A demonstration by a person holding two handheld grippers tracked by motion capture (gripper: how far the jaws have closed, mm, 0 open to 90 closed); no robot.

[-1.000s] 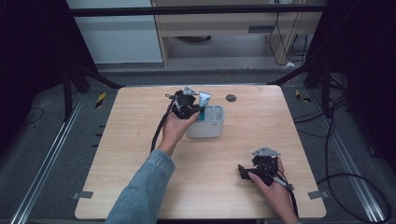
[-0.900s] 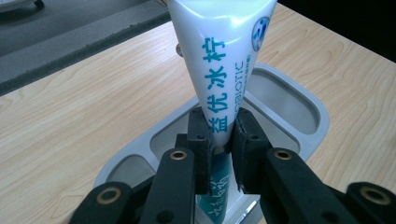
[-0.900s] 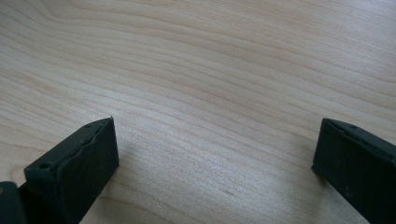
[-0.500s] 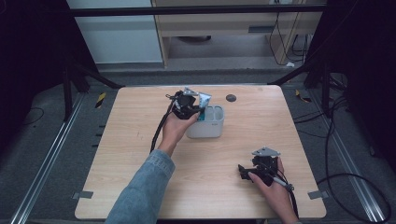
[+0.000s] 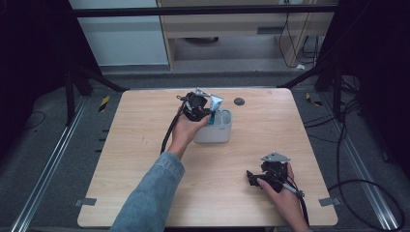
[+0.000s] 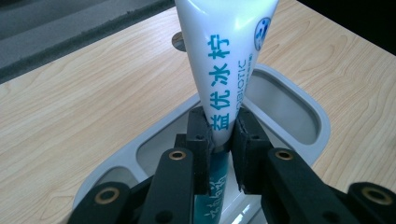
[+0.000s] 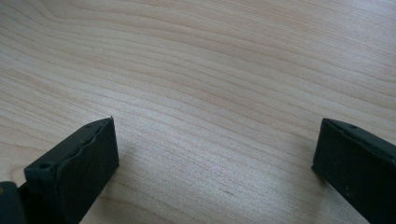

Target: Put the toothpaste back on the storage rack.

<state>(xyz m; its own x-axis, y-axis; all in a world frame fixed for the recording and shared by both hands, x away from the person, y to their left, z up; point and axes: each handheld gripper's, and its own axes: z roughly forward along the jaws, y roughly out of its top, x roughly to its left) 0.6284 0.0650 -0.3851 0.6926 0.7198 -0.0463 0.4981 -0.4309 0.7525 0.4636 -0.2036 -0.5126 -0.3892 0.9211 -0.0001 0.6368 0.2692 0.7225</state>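
My left gripper (image 6: 220, 135) is shut on a white and teal toothpaste tube (image 6: 227, 60). The tube stands nearly upright with its lower end inside a light grey oval holder (image 6: 299, 112). In the high view the left gripper (image 5: 205, 112) is at the holder's (image 5: 220, 133) left rim, with the tube (image 5: 215, 103) sticking up beside it. My right gripper (image 5: 250, 178) rests low over the table near the front right, pointing left. Its jaws stand wide apart in the right gripper view (image 7: 215, 154), with bare wood between them.
A small dark round disc (image 5: 239, 101) lies on the wooden table (image 5: 135, 159) behind the holder. Cables trail from both grippers. Dark frame legs and floor cables surround the table.
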